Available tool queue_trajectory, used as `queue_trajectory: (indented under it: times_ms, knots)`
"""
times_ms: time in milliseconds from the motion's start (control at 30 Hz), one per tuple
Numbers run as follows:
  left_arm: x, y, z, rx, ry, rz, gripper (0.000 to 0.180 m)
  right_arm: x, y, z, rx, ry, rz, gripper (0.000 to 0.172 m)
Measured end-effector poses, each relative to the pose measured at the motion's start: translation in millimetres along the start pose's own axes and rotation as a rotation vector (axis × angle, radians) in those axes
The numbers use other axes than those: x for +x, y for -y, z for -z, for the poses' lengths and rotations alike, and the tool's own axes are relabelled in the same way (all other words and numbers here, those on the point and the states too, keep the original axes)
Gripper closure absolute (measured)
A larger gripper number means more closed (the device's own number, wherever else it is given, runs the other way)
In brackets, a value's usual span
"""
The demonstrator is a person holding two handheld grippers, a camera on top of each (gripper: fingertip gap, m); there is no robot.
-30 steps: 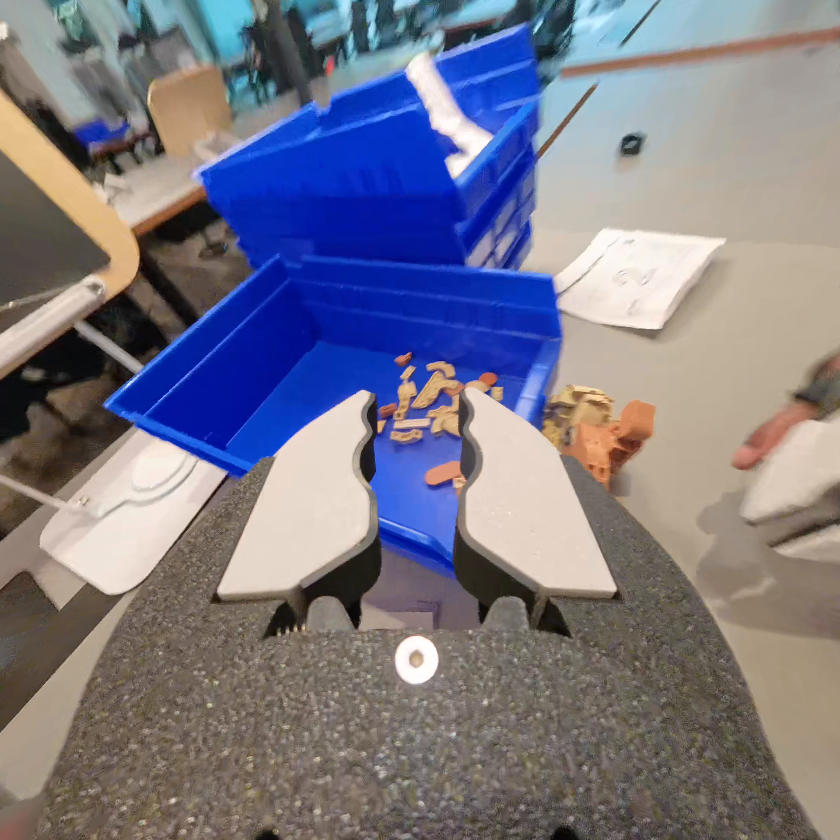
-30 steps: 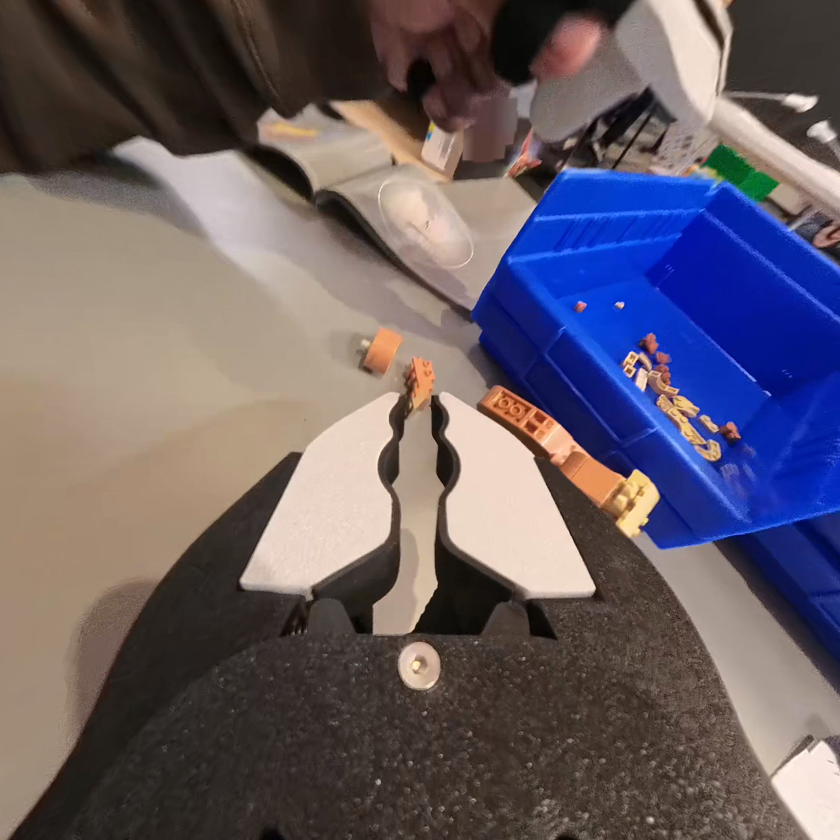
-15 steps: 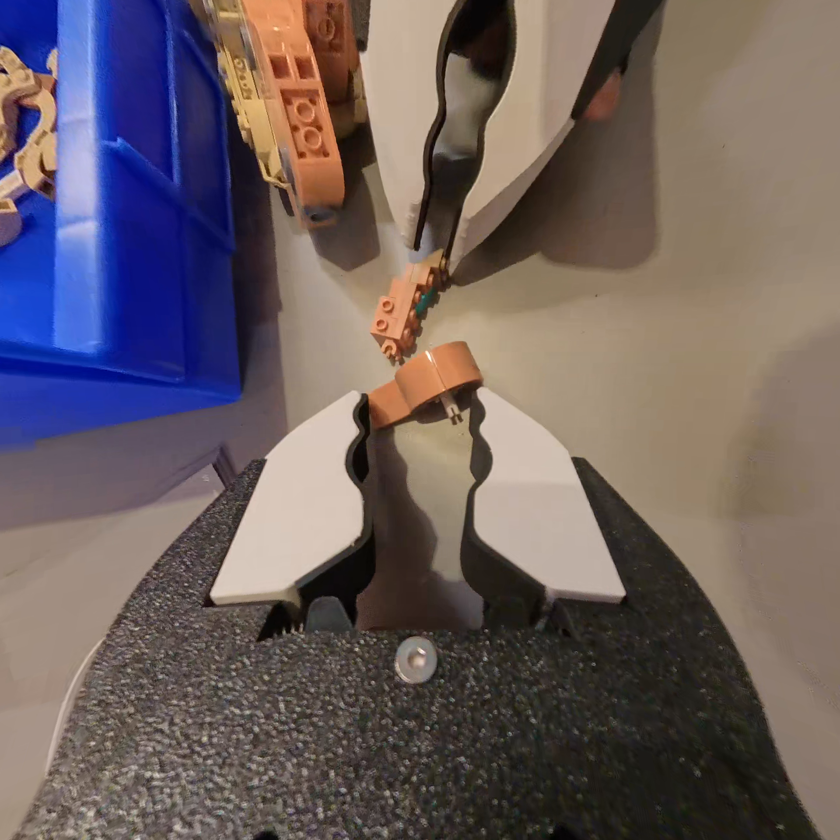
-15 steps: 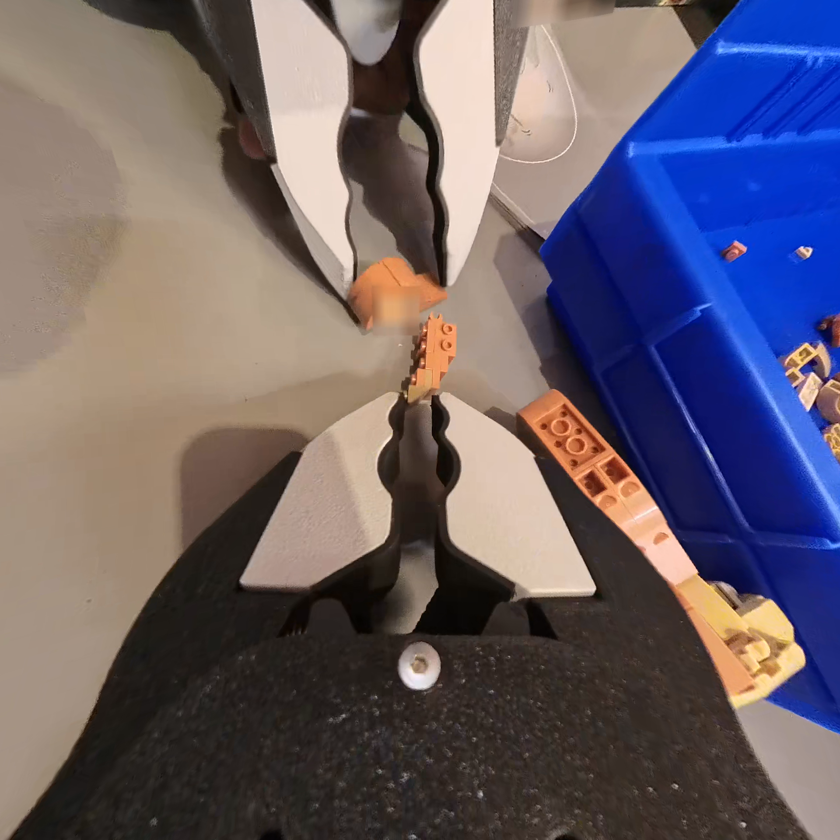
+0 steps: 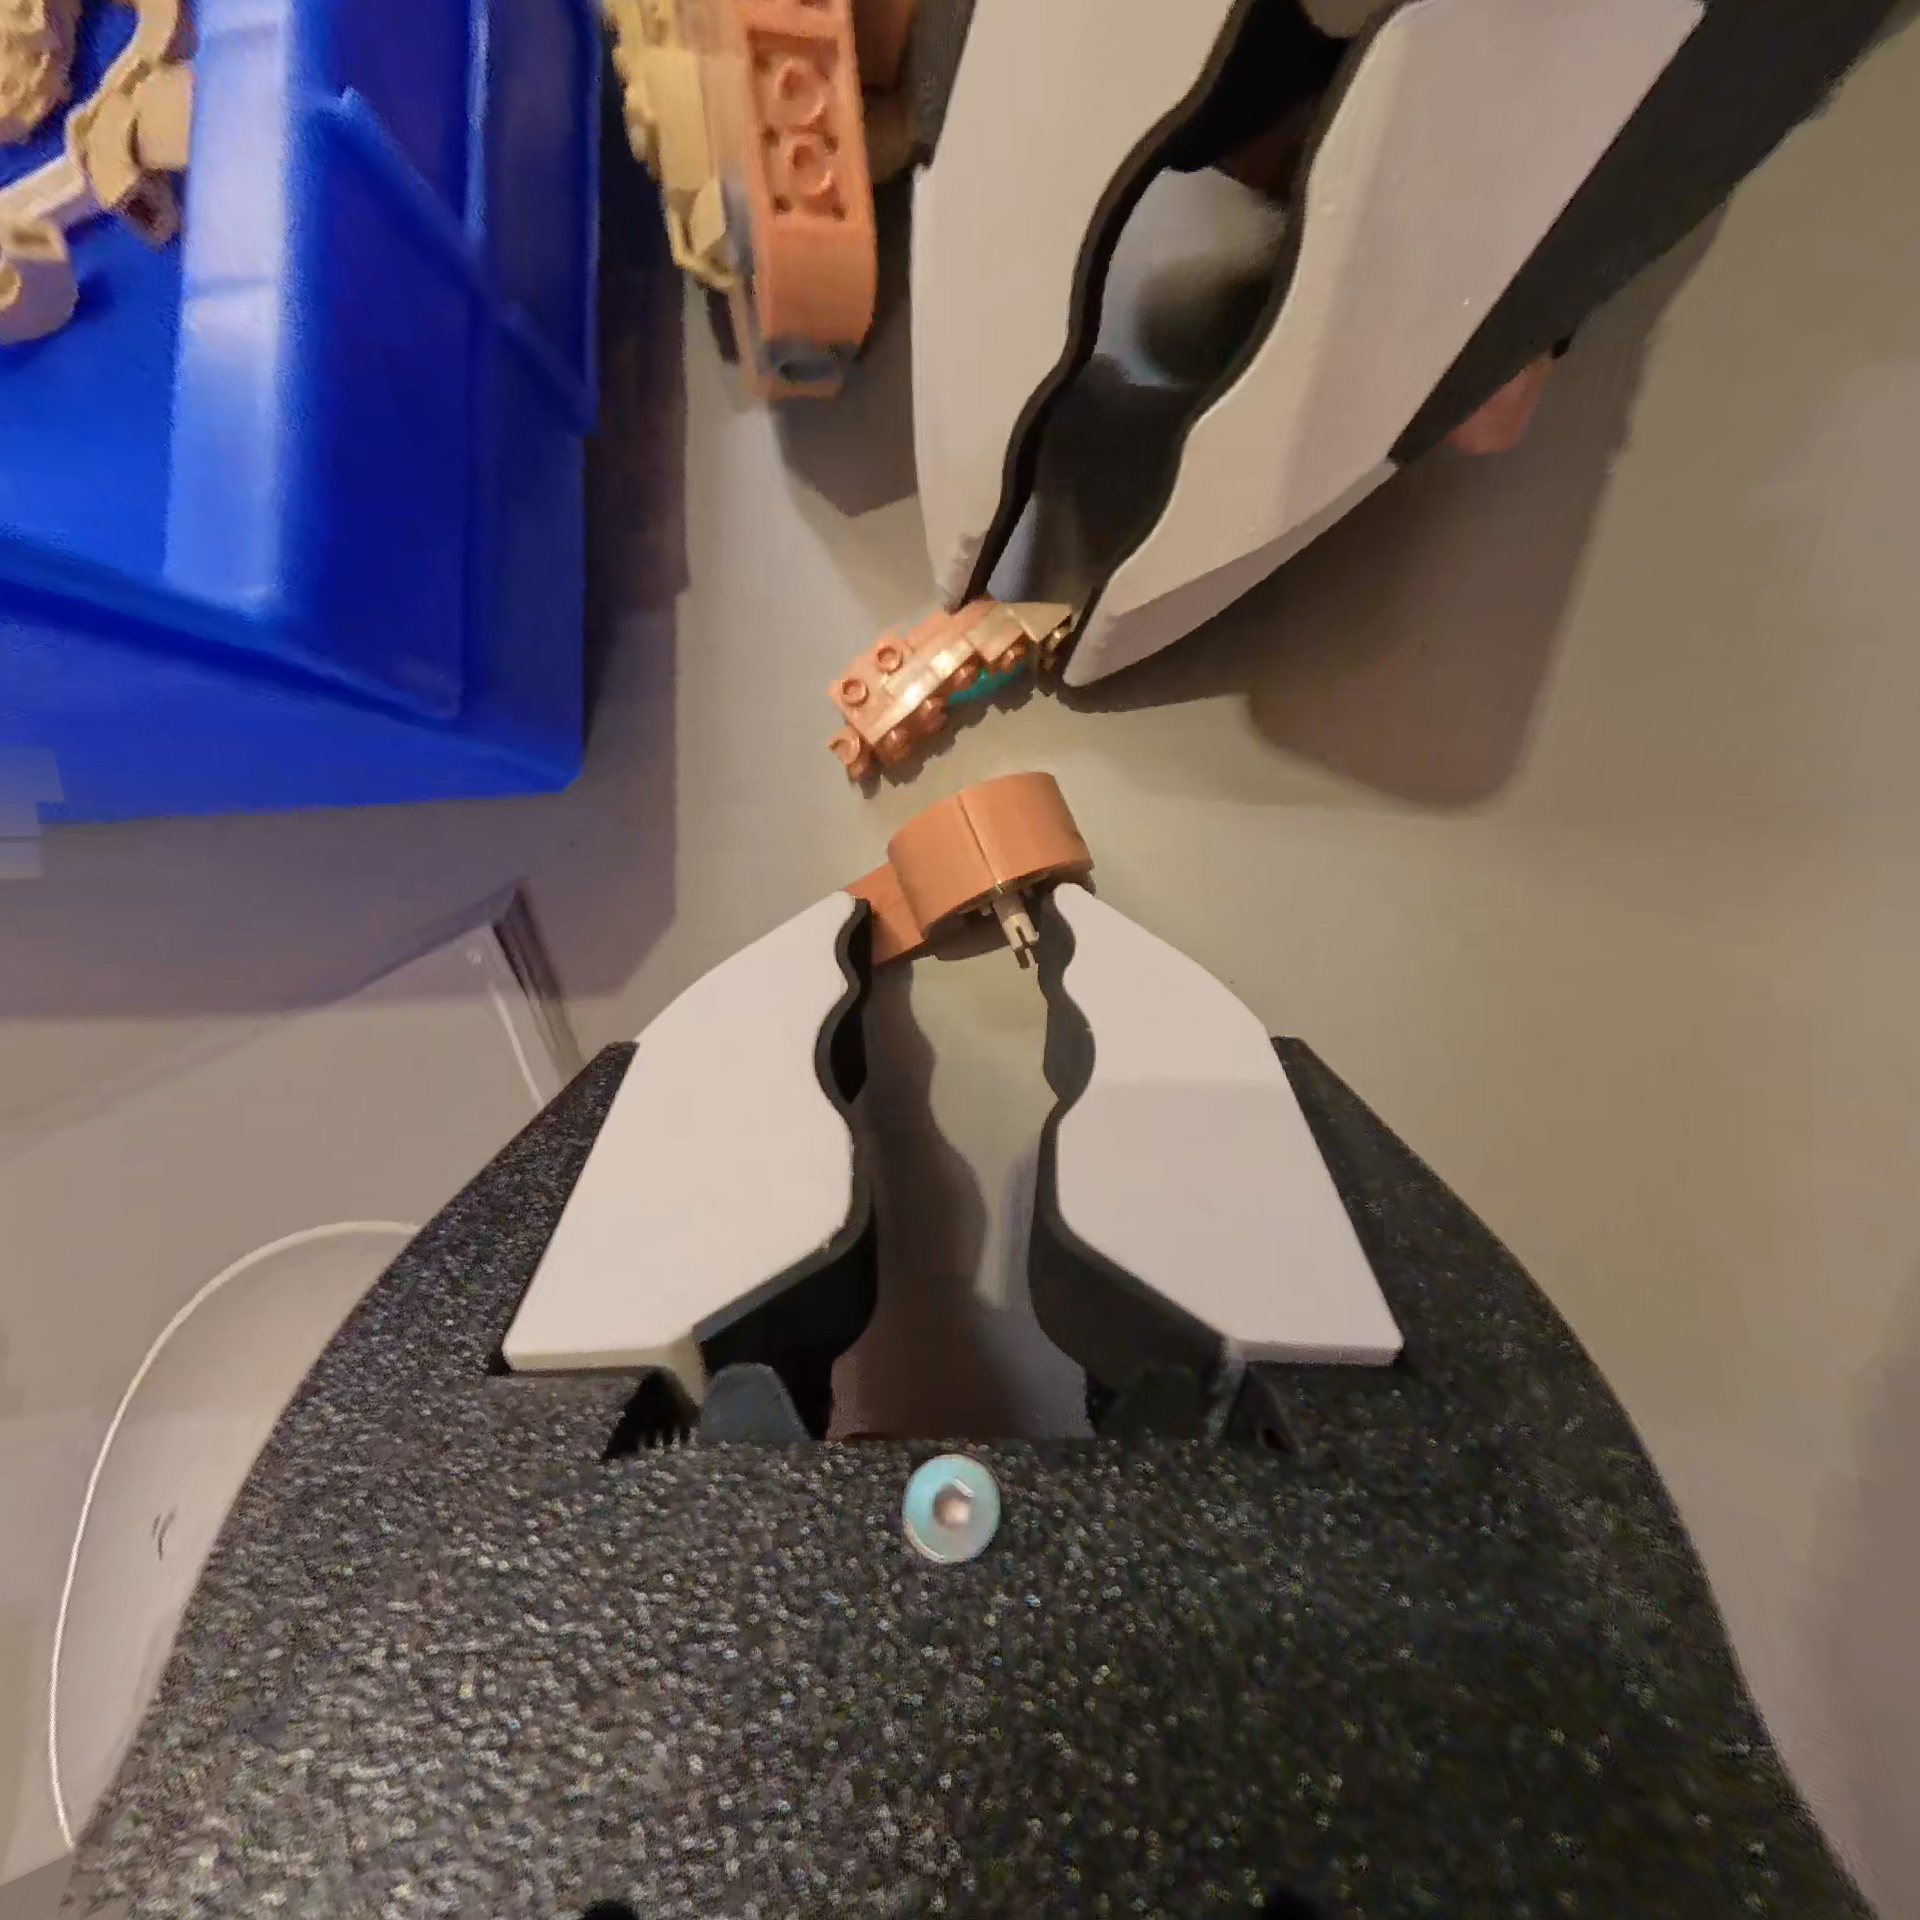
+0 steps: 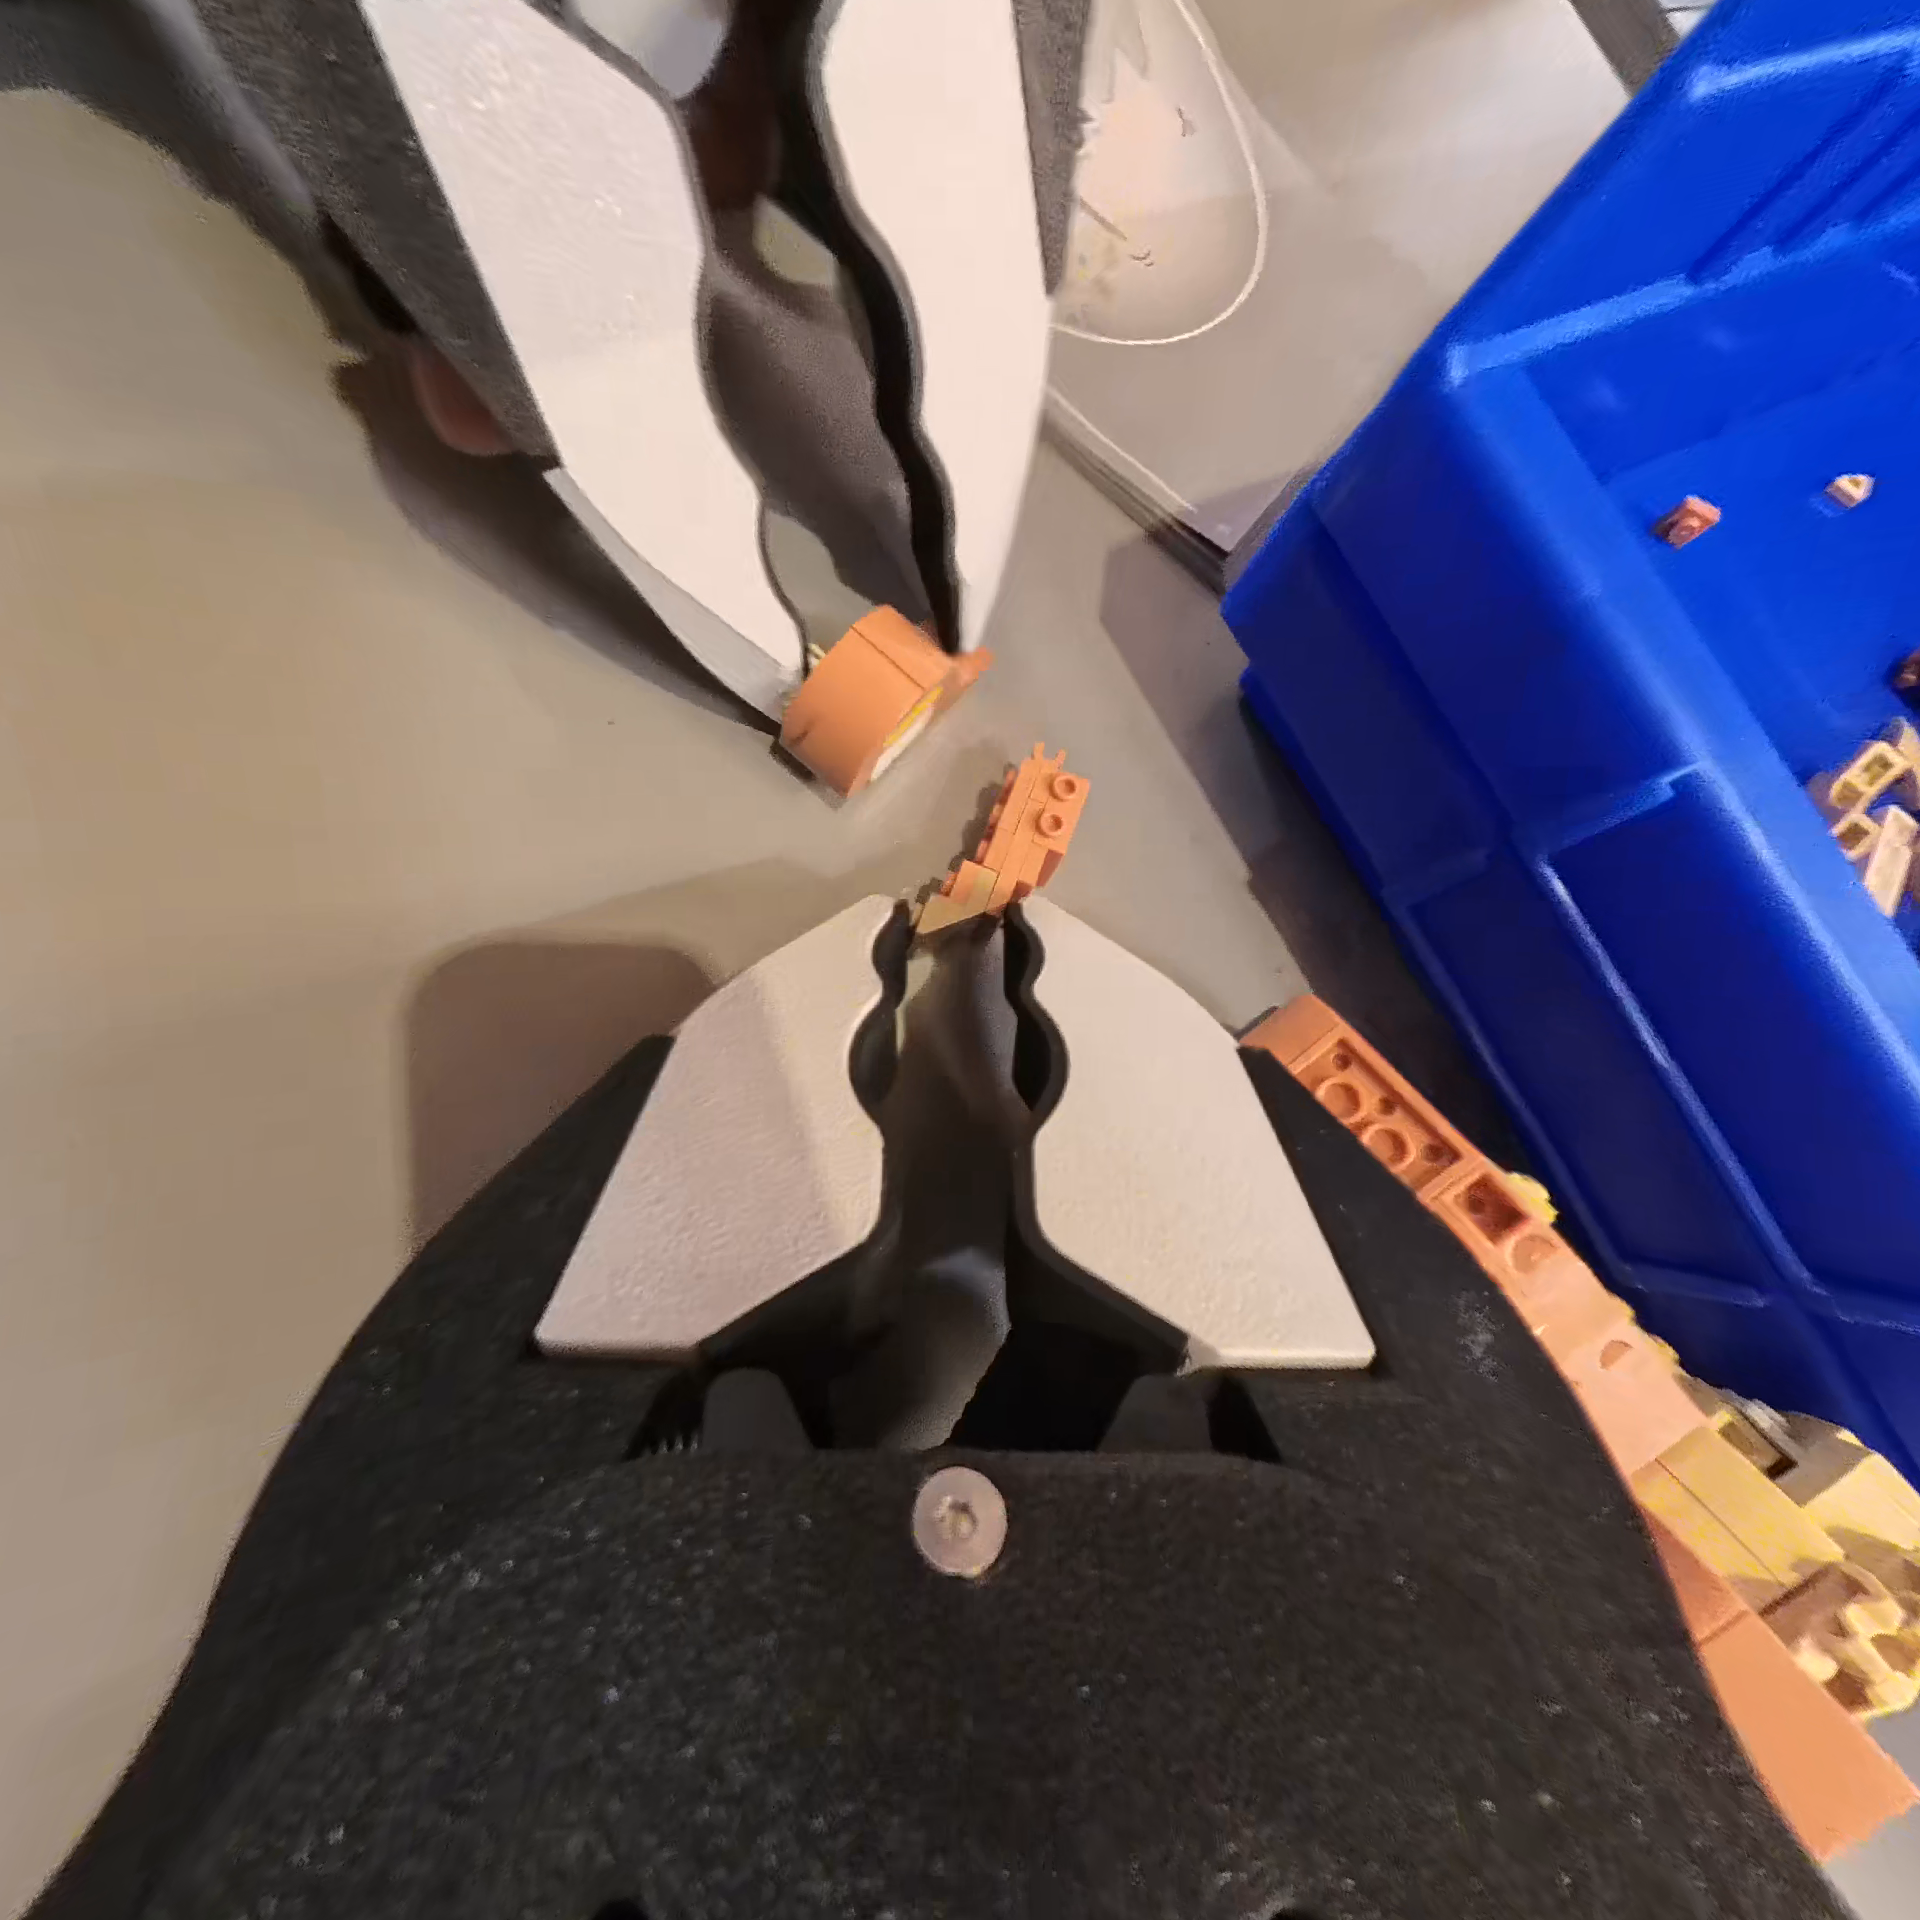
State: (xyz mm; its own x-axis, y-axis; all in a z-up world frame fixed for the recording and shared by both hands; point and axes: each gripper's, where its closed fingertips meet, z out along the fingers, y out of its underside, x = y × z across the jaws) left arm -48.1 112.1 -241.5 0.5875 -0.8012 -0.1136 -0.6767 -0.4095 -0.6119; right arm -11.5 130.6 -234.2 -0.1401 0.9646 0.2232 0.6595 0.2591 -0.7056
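Workshop bench: grey tabletop (image 5: 1455, 1039), blue parts bin (image 6: 1662, 727), toy bricks (image 6: 1870, 810).

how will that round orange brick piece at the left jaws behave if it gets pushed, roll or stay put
The round orange piece looks apt to roll: its outer wall is a smooth curve. The flat tab on its side and the small pin sticking out underneath would probably stop it after a short turn. It seems stiff and light, built of small plastic bricks, and a seam across it suggests that a hard squeeze might split it.
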Motion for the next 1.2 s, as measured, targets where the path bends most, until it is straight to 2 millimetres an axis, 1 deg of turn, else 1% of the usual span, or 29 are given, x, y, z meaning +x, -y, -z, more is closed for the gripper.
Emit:
queue_trajectory:
  times_ms: [67,133,267,367,467,633,733,800,900,1000,1067,1200]
  knots:
    - [-2.5,-3.9,3.9,-0.002,0.024,0.047,0.149,6.5,3.6,-1.2,0.012,-0.055,0.000,0.155]
    - [-4.2,-2.7,9.3,0.039,0.038,0.103,0.147,11.4,9.9,0.0,0.049,-0.102,0.009,0.155]
    - [-10.5,17.4,29.0,0.244,0.022,0.248,0.145,11.9,31.6,8.2,0.205,-0.175,0.097,0.155]
    - [-17.0,33.9,43.0,0.408,-0.047,0.406,0.145,9.1,49.9,16.0,0.351,-0.238,0.203,0.155]
    - [-14.6,46.7,49.6,0.524,-0.178,0.537,0.144,5.6,61.4,20.4,0.453,-0.261,0.271,0.155]
    - [-13.5,58.3,52.0,0.622,-0.276,0.631,0.145,11.6,76.0,35.5,0.586,-0.299,0.289,0.155]
    - [-13.4,64.2,55.9,0.698,-0.325,0.672,0.150,12.6,80.7,35.9,0.610,-0.323,0.296,0.155]
    - [-10.5,67.2,59.7,0.733,-0.362,0.679,0.152,10.7,83.0,35.4,0.609,-0.354,0.330,0.155]
    - [-1.8,72.6,67.1,0.777,-0.408,0.657,0.152,2.7,87.2,37.6,0.612,-0.415,0.429,0.155]
    - [3.5,77.8,73.5,0.824,-0.391,0.602,0.163,-4.5,91.1,42.3,0.628,-0.472,0.503,0.155]
    - [3.0,78.0,74.4,0.828,-0.322,0.532,0.163,-5.5,91.6,43.2,0.639,-0.452,0.484,0.155]
    - [-5.8,71.2,68.7,0.754,-0.136,0.416,0.163,-1.1,87.5,46.6,0.686,-0.301,0.340,0.154]
